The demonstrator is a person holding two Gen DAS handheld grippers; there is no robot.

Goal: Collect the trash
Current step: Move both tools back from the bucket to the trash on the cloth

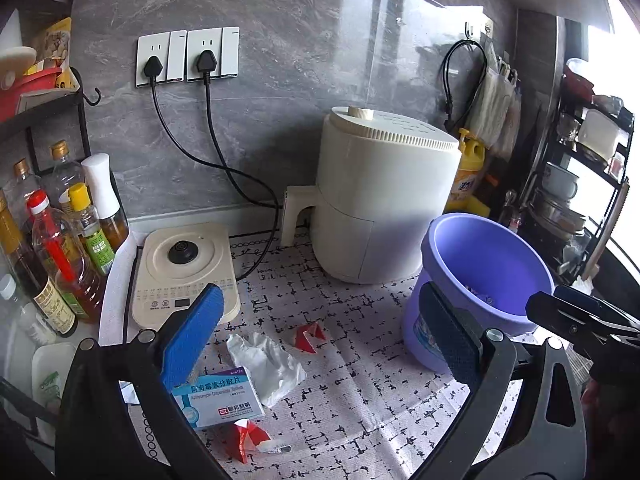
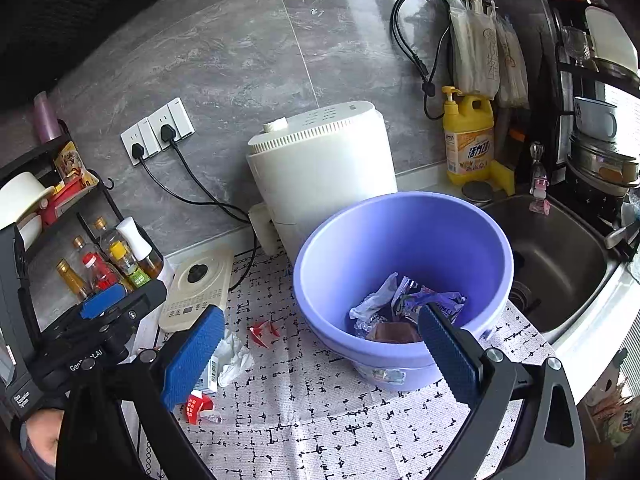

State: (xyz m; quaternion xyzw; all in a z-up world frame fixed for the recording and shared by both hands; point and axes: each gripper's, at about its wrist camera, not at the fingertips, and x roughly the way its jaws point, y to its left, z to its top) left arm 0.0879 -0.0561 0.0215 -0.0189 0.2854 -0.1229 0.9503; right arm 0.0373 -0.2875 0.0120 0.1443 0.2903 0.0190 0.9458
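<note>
Patterned desk [image 1: 360,380] mat: tissue [image 1: 266,364], medicine box [image 1: 218,398] and red wrappers [image 1: 308,336] are seen left of the purple bin [image 2: 400,248]. Left tongs [image 1: 320,344] are spread empty and nearest the tissue, which lies just ahead between their blue pads; right tongs [image 2: 320,356] are spread empty by the bin.

The purple bucket [image 2: 404,240] looks like smooth, faintly glossy plastic, and it holds crinkled foil-like wrappers [image 2: 404,300] that glint. A woven-looking patterned mat [image 1: 360,380] with a matt, textured face covers the tabletop, carrying a crumpled white tissue [image 1: 268,364], a glossy cardboard pill box [image 1: 218,398] and shiny red wrapper scraps [image 1: 308,336]. The wall [image 1: 280,20] is polished grey stone-look tile, the air fryer [image 1: 384,196] matt cream plastic, the sink [image 2: 560,256] brushed metal.
</note>
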